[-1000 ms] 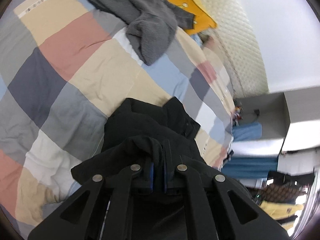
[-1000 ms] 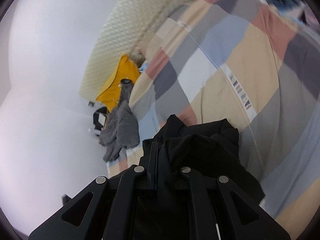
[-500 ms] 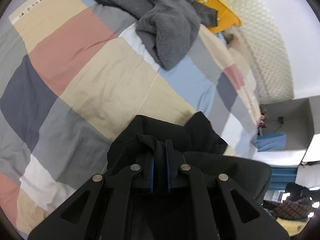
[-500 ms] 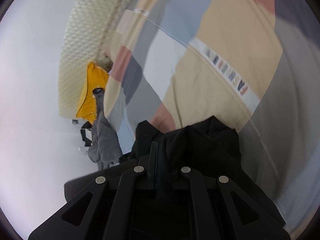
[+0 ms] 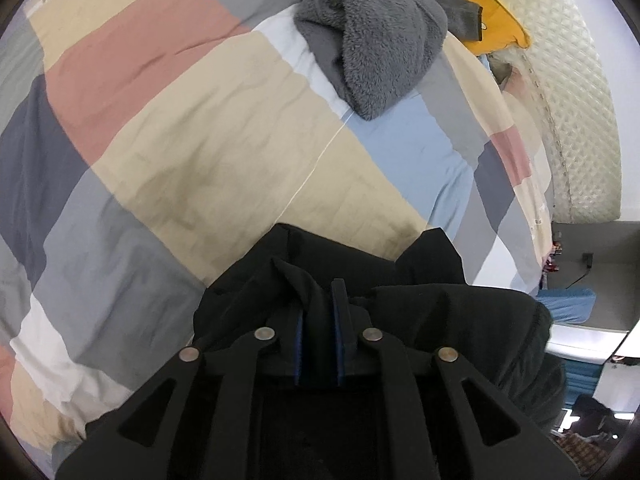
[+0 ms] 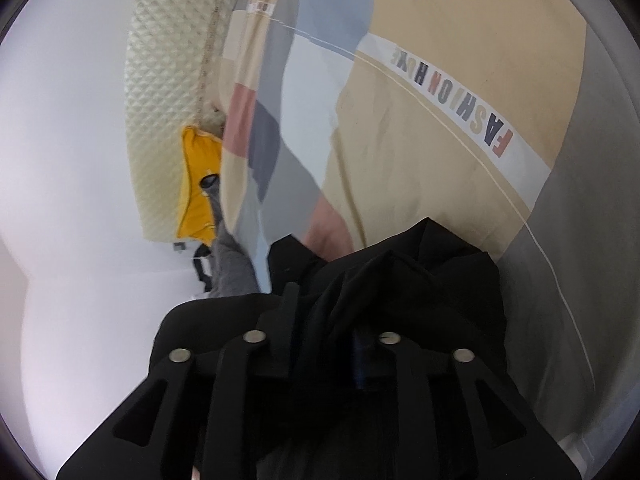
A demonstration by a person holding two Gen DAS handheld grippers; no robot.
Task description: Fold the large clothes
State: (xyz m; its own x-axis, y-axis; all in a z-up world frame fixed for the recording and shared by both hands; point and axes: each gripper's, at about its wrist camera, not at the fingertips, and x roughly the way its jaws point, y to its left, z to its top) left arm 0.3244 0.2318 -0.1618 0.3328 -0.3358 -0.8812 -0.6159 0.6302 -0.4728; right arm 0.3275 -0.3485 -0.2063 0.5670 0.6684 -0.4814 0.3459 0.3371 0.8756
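A black garment (image 5: 432, 304) hangs bunched from both grippers above a bed with a checked quilt (image 5: 208, 152). My left gripper (image 5: 320, 304) is shut on a fold of the black garment, which drapes over its fingers. My right gripper (image 6: 324, 312) is shut on another fold of the same black garment (image 6: 420, 280), which hides most of its fingertips. In the right wrist view the quilt (image 6: 440, 60) shows a white strip with printed letters.
A grey fleece garment (image 5: 372, 36) lies crumpled at the far side of the bed, partly over a yellow garment (image 5: 492, 12); both also show small in the right wrist view (image 6: 232, 268) (image 6: 196, 192). A cream quilted headboard (image 5: 576, 112) and white wall lie beyond.
Both grippers have swung over the bed with the black garment still held; the quilt now fills more of each view and the grey fleece looks nearer in the left view.
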